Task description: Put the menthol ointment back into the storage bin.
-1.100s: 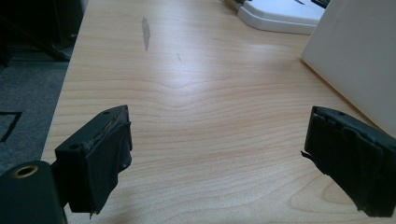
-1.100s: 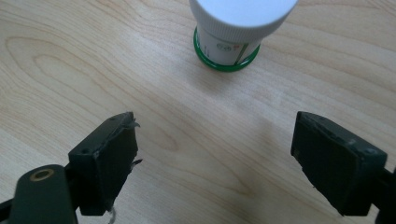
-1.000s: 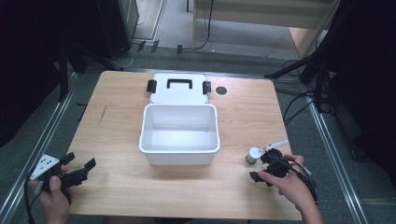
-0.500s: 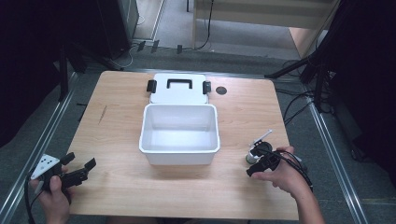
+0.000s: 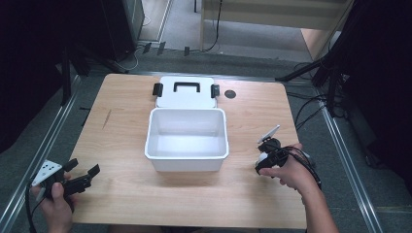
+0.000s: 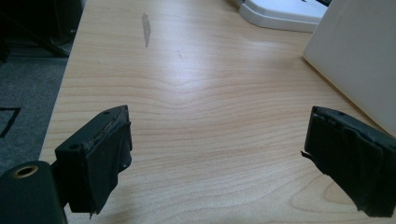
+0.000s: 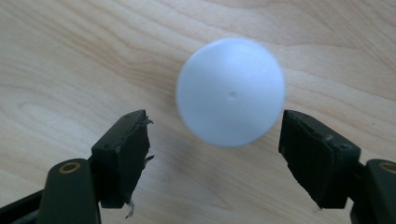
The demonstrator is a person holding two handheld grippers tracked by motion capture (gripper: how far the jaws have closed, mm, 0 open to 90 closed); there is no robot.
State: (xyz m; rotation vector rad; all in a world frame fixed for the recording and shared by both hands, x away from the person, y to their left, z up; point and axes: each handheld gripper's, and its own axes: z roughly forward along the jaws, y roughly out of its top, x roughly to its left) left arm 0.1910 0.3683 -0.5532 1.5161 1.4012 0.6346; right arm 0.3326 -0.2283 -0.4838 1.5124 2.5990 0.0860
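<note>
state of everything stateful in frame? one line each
White bin: open, empty.
Lid: off, flat behind the bin, handle up.
White round cap: on the table, between the jaws, not gripped.
Right gripper: open, jaws just closing.
Left gripper: open, nothing between.

worktop (image 5: 121,121): pale wood grain | box (image 5: 186,153): white | lid (image 5: 187,97): white, black handle | round cap (image 7: 231,92): white | right claw (image 7: 215,154): black

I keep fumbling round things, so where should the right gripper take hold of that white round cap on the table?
Grip the white cap across its widest sides, coming from straight above: its top is round and smooth. The right gripper, jaws just closing, already straddles it.
</note>
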